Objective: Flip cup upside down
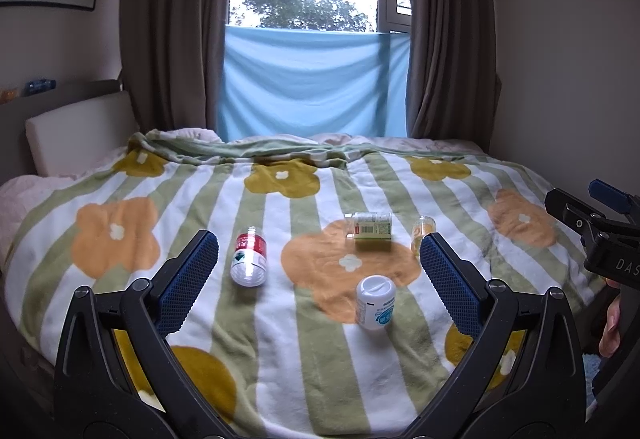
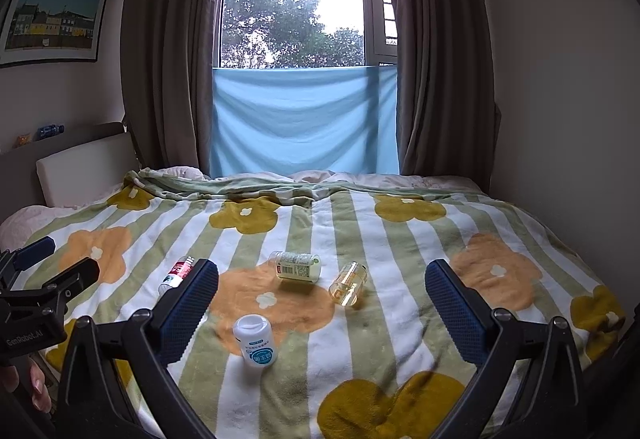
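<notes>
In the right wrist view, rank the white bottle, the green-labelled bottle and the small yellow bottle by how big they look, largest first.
1. white bottle, though it lies nearest the camera, which inflates it
2. green-labelled bottle, close to the white one in apparent size, so this order is unsure
3. small yellow bottle, clearly smallest

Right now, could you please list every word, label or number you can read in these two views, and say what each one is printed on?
"GenRobot.AI": on the body of the left gripper, right wrist view.
"DAS", cut off by the frame edge: on the body of the right gripper, left wrist view.
Labels on the white bottle, the red-labelled bottle, the green-labelled bottle and the small amber bottle: too small and blurred to read.
</notes>
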A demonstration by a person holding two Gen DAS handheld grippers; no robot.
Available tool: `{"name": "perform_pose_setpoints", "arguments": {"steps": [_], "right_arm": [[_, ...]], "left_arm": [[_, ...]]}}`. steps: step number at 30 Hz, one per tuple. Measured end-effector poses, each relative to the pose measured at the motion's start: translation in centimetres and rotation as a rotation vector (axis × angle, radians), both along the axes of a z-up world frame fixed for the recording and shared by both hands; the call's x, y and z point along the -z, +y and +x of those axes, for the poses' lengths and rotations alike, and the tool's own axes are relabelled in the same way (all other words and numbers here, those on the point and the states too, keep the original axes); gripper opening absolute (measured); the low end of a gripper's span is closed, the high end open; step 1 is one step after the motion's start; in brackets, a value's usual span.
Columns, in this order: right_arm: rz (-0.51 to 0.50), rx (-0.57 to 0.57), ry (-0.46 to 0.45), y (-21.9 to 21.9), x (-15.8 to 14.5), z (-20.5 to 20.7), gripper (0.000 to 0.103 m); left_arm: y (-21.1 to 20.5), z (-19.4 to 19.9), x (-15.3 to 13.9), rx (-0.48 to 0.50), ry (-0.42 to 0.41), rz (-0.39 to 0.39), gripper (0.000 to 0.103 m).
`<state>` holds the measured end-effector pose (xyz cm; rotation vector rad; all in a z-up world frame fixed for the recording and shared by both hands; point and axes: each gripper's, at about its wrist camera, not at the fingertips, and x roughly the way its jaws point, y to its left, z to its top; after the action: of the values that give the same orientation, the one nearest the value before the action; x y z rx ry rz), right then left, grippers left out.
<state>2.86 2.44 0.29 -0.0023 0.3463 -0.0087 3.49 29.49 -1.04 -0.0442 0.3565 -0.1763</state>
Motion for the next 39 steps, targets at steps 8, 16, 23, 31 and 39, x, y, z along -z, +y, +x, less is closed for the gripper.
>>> {"name": "perform_pose_setpoints", "arguments": {"steps": [8,16,23,31,39], "right_arm": [[0.002,0.0,-0.003,-0.07,-0.05,-0.05,0.103],[0.002,-0.001,-0.003,-0.02,-0.02,-0.07,0.103],[0.004,0.0,-0.003,-0.09,-0.02,-0.04,0.103],[0.003,0.0,-0.004,-0.08,0.02,-0.07,0.103],[0.004,0.0,-0.003,-0.09,0.04,-0.11,0.103]], "left_arm": [[-0.03,-0.03,-0.01,-0.002,-0.001,0.0,0.101],[0.22,-0.1,0.06,-0.012,-0.007,0.018,0.101],[0.24,-0.3,0.14,-0.006,-0.019,0.026,0.103],[0.2,-0.22,0.06,-0.005,-0.02,0.017,0.103],[0.02,-0.43,-0.44,-0.041,-0.047,0.007,0.103]]}}
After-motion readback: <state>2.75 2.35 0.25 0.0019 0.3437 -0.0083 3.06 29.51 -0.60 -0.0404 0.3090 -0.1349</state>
